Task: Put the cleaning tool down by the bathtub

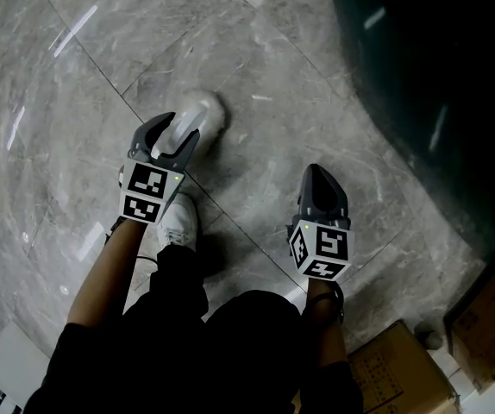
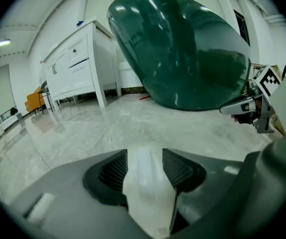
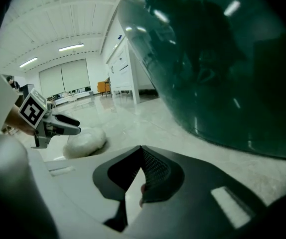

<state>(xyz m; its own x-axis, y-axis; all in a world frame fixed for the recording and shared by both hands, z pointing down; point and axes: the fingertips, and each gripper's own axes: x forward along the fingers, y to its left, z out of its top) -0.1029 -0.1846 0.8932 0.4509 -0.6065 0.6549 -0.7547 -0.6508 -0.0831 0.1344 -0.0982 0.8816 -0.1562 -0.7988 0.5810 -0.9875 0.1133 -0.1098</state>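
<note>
The white cleaning tool [image 1: 197,115] lay with its fluffy head on the marble floor [image 1: 84,67], its pale handle [image 2: 145,183] pinched between the jaws of the left gripper [image 1: 172,138]. The dark green bathtub [image 1: 437,76] stood off to the right, apart from the tool. Between them the right gripper [image 1: 318,176] hovered with its jaws pressed together on nothing.

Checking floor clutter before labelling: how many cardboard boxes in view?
2. One cardboard box sits at the head view's bottom edge, right of centre. The other is in the lower right corner, beside the dark bathtub. More may lie out of frame.
</note>
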